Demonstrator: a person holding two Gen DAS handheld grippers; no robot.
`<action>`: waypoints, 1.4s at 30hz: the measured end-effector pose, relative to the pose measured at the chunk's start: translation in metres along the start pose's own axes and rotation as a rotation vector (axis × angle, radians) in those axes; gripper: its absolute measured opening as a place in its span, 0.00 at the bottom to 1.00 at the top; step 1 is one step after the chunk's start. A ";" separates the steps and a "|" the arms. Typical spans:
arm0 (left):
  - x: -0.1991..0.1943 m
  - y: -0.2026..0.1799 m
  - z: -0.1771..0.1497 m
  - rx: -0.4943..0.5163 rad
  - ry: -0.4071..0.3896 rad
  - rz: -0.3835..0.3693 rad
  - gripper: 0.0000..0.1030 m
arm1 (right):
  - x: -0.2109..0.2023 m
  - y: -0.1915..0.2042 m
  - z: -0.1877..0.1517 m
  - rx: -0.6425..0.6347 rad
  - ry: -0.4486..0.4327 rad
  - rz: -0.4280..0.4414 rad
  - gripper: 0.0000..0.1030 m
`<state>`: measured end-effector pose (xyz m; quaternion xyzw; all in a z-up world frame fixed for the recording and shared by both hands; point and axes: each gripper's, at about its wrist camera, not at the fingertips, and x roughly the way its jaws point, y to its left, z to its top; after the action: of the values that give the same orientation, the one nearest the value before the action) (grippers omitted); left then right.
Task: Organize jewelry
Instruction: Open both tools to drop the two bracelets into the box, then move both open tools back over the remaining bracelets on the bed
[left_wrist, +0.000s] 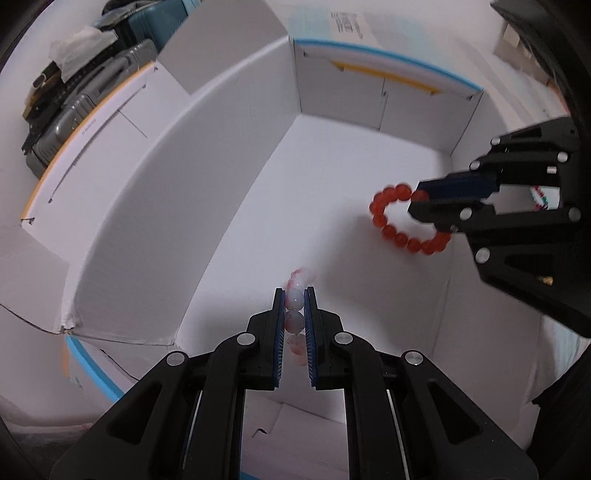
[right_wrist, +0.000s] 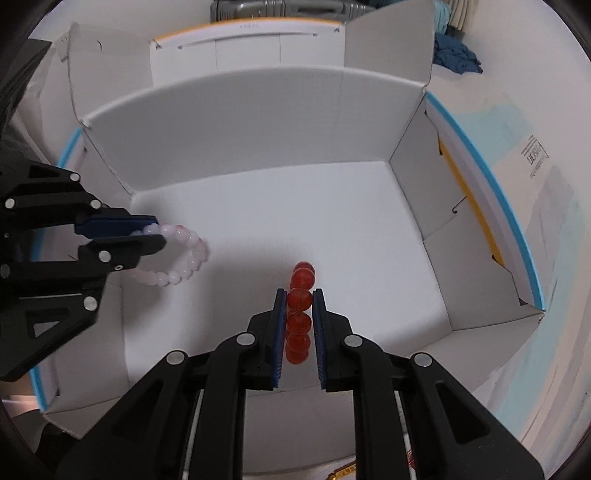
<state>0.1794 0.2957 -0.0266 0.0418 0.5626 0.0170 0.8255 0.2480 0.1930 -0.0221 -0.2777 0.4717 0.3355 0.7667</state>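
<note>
Tongs on both sides reach down into one open white cardboard box (right_wrist: 258, 122), its flaps folded outward. Inside the box, the left gripper (left_wrist: 294, 295) is clamped narrow on a pale pink bead bracelet (left_wrist: 295, 299); the beads sit edge-on between the blue pads, some running back toward the camera and a blurred few sticking out past the tips. From the right wrist view the same bracelet (right_wrist: 184, 258) hangs as a loop off the left tongs (right_wrist: 157, 234) above the box floor. The right gripper (right_wrist: 300, 295) is pinched on a red bead bracelet (right_wrist: 301, 299), beads stacked in line between its fingers. From the left wrist view that red loop (left_wrist: 399, 221) dangles off the right tongs (left_wrist: 419, 201), near the box's right wall.
</note>
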 end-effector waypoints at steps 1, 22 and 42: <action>0.003 0.000 -0.001 0.002 0.010 0.001 0.09 | 0.002 0.000 0.000 0.000 0.006 0.000 0.13; -0.041 -0.003 -0.003 -0.037 -0.165 0.102 0.66 | -0.038 -0.004 -0.017 0.044 -0.162 -0.054 0.71; -0.105 -0.029 -0.020 -0.103 -0.303 0.135 0.94 | -0.106 -0.020 -0.045 0.283 -0.325 -0.163 0.90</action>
<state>0.1215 0.2596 0.0613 0.0393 0.4258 0.0946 0.8990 0.2046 0.1200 0.0580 -0.1470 0.3605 0.2430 0.8885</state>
